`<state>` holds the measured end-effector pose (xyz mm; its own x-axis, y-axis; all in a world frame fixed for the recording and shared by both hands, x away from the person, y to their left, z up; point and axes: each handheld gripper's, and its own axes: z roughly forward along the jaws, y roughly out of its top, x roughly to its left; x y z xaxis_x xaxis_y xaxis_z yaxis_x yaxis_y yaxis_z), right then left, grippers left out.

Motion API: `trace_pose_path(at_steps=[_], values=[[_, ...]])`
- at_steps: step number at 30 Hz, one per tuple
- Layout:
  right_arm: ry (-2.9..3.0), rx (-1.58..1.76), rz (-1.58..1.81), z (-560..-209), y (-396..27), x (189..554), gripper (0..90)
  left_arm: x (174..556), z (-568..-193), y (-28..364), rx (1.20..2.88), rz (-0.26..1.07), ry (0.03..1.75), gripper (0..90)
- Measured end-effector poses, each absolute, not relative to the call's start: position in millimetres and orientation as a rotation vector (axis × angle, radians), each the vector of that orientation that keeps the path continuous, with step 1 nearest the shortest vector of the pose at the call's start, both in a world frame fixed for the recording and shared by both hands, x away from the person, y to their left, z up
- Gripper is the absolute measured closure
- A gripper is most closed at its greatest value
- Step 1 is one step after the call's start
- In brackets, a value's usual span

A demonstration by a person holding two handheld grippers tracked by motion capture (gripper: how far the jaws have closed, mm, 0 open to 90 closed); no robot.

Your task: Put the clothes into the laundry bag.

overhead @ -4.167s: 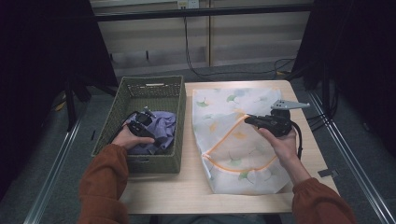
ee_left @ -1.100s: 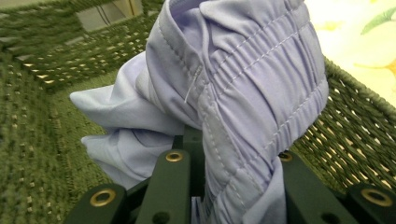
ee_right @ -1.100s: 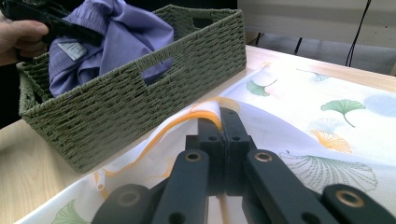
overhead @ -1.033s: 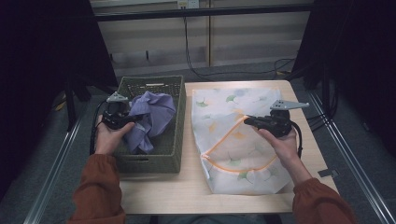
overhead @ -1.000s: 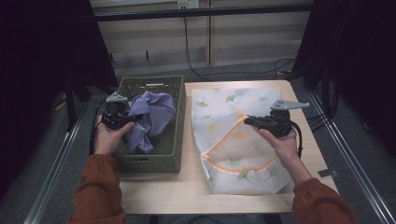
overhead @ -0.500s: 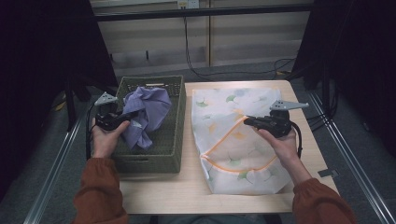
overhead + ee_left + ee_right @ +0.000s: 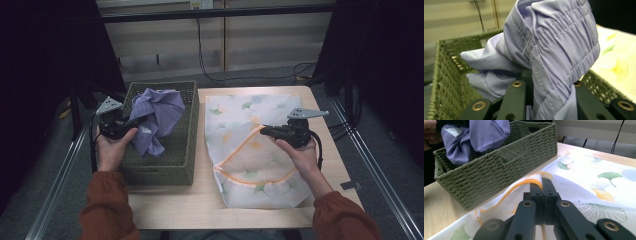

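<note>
The left gripper [image 7: 131, 124] is clamping a lilac garment [image 7: 157, 114] by its gathered waistband, holding it above the green woven basket [image 7: 162, 167] with the loose cloth hanging down into it. The right gripper [image 7: 263, 131] is pinching the orange-trimmed mouth [image 7: 534, 179] of the leaf-printed laundry bag [image 7: 250, 107] lying flat on the wooden table [image 7: 170, 202], jaws together on the edge. The garment is probably going into that bag, though how far the mouth is gaping is hard to judge. Doing it well is meaning lifting the trim higher, then feeding the hanging end in first, keeping the waistband gripped until most is inside
</note>
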<state>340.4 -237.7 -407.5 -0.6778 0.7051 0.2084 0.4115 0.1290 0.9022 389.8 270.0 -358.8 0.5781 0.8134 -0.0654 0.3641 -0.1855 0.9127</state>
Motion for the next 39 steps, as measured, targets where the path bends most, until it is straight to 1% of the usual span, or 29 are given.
trace_pose_path(at_steps=[10, 14, 16, 22, 27, 39], values=[[2.134, 1.084, 1.576, -406.5, -238.6, 339.6, 89.5, 384.3, -351.3, 275.5, 1.716, 0.544, 0.947, 77.4], [2.138, 1.084, 1.576, -406.7, -238.6, 339.8, 89.5, 379.5, -344.7, 276.7, 1.695, 0.560, 0.934, 77.4], [2.138, 1.084, 1.577, -406.8, -238.7, 339.9, 89.5, 375.9, -340.2, 276.6, 1.677, 0.592, 0.927, 77.4], [2.138, 1.083, 1.576, -406.3, -238.4, 339.5, 89.5, 373.6, -337.4, 276.2, 1.657, 0.558, 0.911, 77.4], [2.118, 1.083, 1.589, -404.2, -241.1, 339.1, 89.5, 366.4, -325.8, 273.1, 1.627, 0.540, 0.869, 77.5], [2.113, 1.081, 1.594, -402.2, -243.3, 338.4, 89.5, 354.2, -313.1, 275.6, 1.603, 0.569, 0.839, 77.4]])
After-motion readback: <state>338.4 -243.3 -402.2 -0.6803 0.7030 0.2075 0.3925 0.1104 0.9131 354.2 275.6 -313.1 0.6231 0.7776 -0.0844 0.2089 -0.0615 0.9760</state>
